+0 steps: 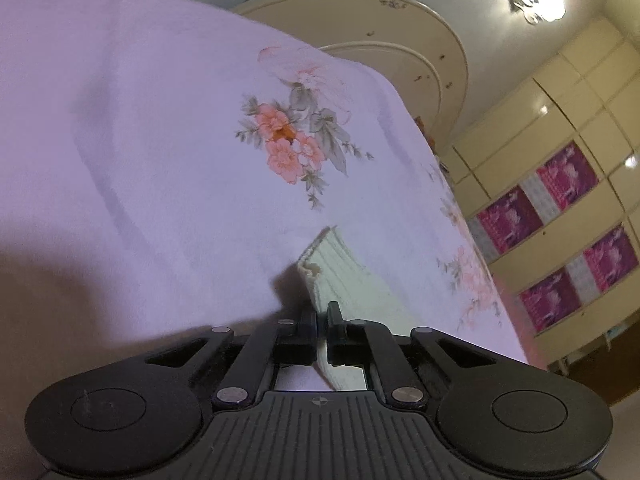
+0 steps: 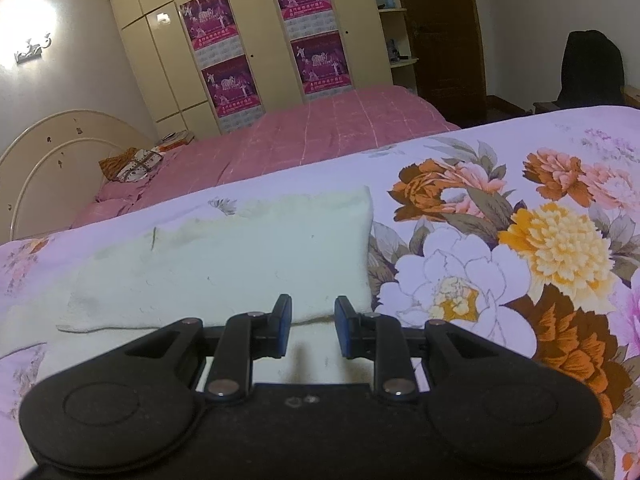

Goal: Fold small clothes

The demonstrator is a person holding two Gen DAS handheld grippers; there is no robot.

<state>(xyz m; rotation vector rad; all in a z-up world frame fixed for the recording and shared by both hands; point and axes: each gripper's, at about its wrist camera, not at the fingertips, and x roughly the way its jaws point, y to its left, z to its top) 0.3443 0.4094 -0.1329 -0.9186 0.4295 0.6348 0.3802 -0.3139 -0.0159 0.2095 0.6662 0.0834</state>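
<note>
My left gripper [image 1: 322, 316] has its jaws pinched together on the edge of a cream ribbed knit piece [image 1: 340, 272], sock-like, cuff pointing to about 11 o'clock on the floral bedsheet [image 1: 160, 140]. The right gripper [image 2: 312, 318] sits partly spread over that soft cream fabric [image 2: 240, 256], pinching nothing as far as I can see. My worry: it's a thin bite on stretchy knit, so a lift could slip it free, or grab the sheet and drag everything skewed
</note>
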